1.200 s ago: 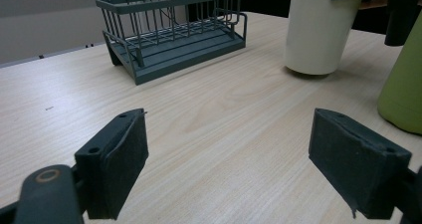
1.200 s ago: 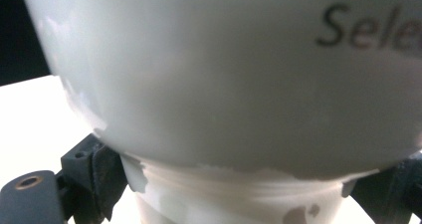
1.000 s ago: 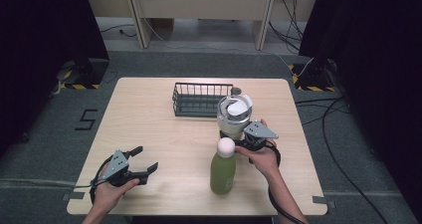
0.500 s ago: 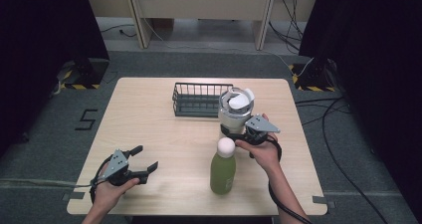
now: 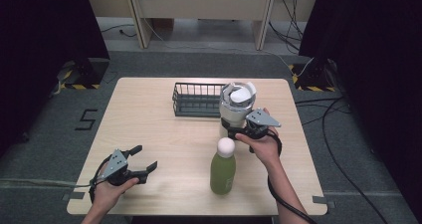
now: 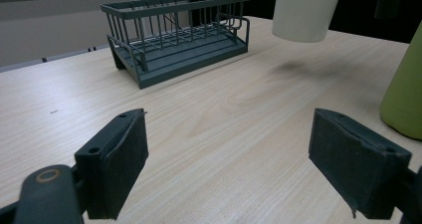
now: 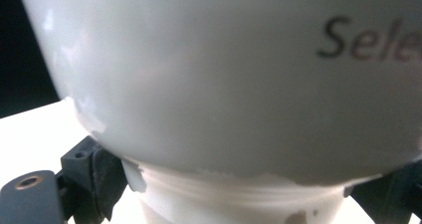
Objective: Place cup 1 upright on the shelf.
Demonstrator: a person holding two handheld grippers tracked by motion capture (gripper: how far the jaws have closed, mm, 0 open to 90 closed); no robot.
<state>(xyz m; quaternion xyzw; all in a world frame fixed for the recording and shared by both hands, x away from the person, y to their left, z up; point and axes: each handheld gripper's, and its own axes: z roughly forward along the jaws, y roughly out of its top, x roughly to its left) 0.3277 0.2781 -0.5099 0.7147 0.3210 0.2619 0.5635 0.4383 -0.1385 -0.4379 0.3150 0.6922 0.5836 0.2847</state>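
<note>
A light wooden table (image 5: 149, 114) seen from above, with a person's forearms coming in from the near edge, a two-jaw gripper in each hand. The right gripper (image 5: 239, 132) is clamped on a white lidded cup (image 5: 236, 107), its jaws closed around the cup's lower body. The cup is lifted off the table: the left gripper view shows its base (image 6: 301, 12) hanging in the air with a soft shadow on the wood below. The cup sits just to the right of a dark wire basket (image 5: 198, 99) that stands at the far middle of the table. In the right gripper view the white wall of the cup (image 7: 224, 79) looms very close, with part of a printed word, "Sele", at the right edge, and black jaw pads pressed to both sides lower down.

A green bottle (image 5: 223, 168) with a round white cap stands upright on the table just in front of the held cup, near the right hand (image 5: 263, 147).

The left gripper (image 5: 142, 159) rests at the near left of the table, well apart from everything else. Its jaws stand wide open and hold nothing.
</note>
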